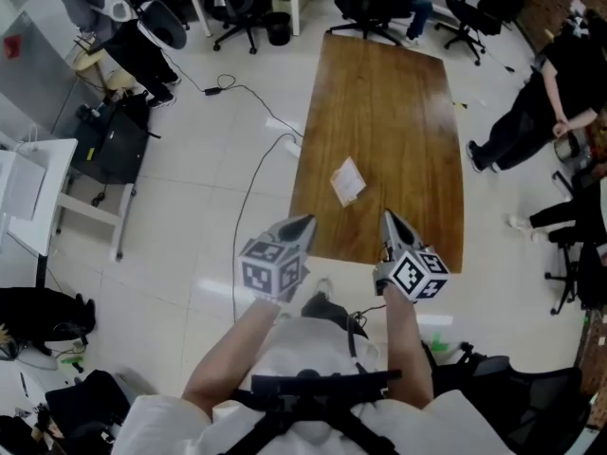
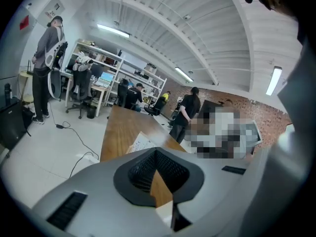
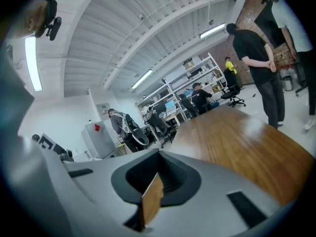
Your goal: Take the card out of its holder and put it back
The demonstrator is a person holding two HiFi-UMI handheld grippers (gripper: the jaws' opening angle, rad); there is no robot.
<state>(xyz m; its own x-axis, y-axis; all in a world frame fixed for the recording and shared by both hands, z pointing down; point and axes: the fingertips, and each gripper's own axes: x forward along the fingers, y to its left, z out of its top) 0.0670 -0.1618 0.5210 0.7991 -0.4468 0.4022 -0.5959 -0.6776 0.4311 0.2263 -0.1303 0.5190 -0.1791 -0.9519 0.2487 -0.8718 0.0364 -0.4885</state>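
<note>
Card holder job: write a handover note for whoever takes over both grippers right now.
Left gripper: shut, empty, at the table's near end.
Right gripper: shut, empty, also at the near end.
Card holder: flat on the wooden table, ahead of both grippers, not touched by either.
Too small to tell whether the card is inside.
Done: nothing evident.
Left: probably pull the card out, then slide it back.
</note>
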